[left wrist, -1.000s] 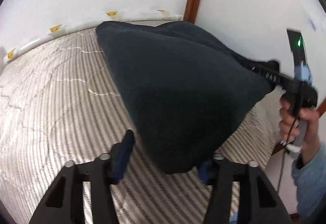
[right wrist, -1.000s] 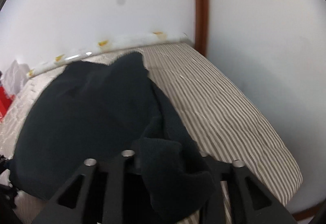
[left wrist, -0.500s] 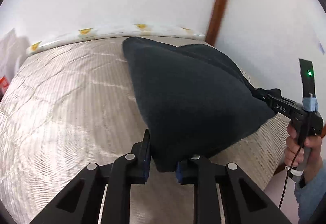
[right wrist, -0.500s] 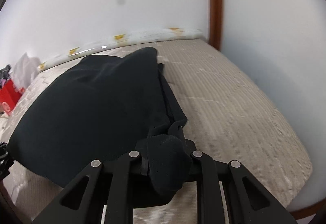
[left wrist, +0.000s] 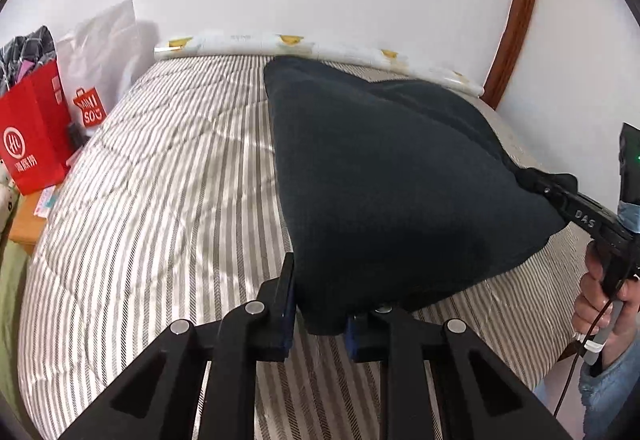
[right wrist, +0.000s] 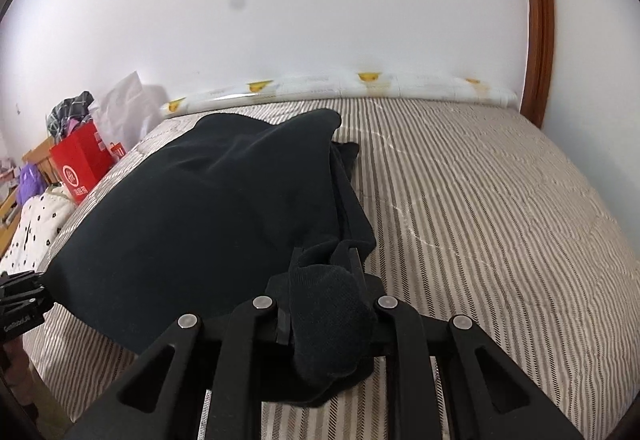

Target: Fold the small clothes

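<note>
Left wrist view is showing the left gripper (left wrist: 320, 316) clamping the near corner of a dark garment (left wrist: 400, 176), its jaws having just been closing with the fabric between them, while the right gripper (left wrist: 536, 180) is pinching the opposite corner at the far right, held by a person's hand (left wrist: 604, 300). Right wrist view is confirming this: the right gripper (right wrist: 326, 316) is biting a bunched wad of the same dark cloth. The garment is hanging stretched between the two grippers, its far part trailing on the striped bed cover (left wrist: 160, 200). By my reading, the step in hand is spreading or carrying the garment for a fold. Next, both hands are likely needing to lay it flat without slackening either grip, keeping the held edge taut and level.
</note>
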A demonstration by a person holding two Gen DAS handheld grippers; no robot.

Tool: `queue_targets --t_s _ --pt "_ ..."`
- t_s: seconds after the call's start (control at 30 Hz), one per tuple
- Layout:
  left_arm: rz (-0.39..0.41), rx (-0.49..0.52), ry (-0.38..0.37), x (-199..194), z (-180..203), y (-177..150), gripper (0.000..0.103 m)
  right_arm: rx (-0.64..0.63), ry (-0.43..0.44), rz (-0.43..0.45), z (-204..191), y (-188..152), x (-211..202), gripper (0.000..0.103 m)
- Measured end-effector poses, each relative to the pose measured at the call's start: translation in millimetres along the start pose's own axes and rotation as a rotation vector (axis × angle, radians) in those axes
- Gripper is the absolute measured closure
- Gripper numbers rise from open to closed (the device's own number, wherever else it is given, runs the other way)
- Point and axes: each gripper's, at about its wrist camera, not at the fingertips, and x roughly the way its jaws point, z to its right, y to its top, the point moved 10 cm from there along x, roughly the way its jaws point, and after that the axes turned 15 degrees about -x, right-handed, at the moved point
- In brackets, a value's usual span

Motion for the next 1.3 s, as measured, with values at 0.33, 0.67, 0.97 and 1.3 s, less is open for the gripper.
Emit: queue_targets --t_s 0.33,0.67,0.97,1.3 --pt "-0.033 -0.032 -0.026 -10.1 6.9 -17.0 0.071 0.017 -0.042 -0.017 21.7 -16.2 -36.3 0.074" --pt "0.039 -0.007 -0.006 -61.4 9.2 -13.4 0.068 -0.042 0.004 0.011 -17.8 1.4 -32.6 0.079" --pt "0.054 0.0 -0.005 -40.9 20.4 18.2 0.059 -0.061 -0.004 -0.062 -10.2 -13.8 -29.4 0.086" --pt "-0.061 -0.04 -0.047 -1.2 9.6 23.8 0.05 -0.033 0.002 -0.075 20.2 59.8 10.4 0.075"
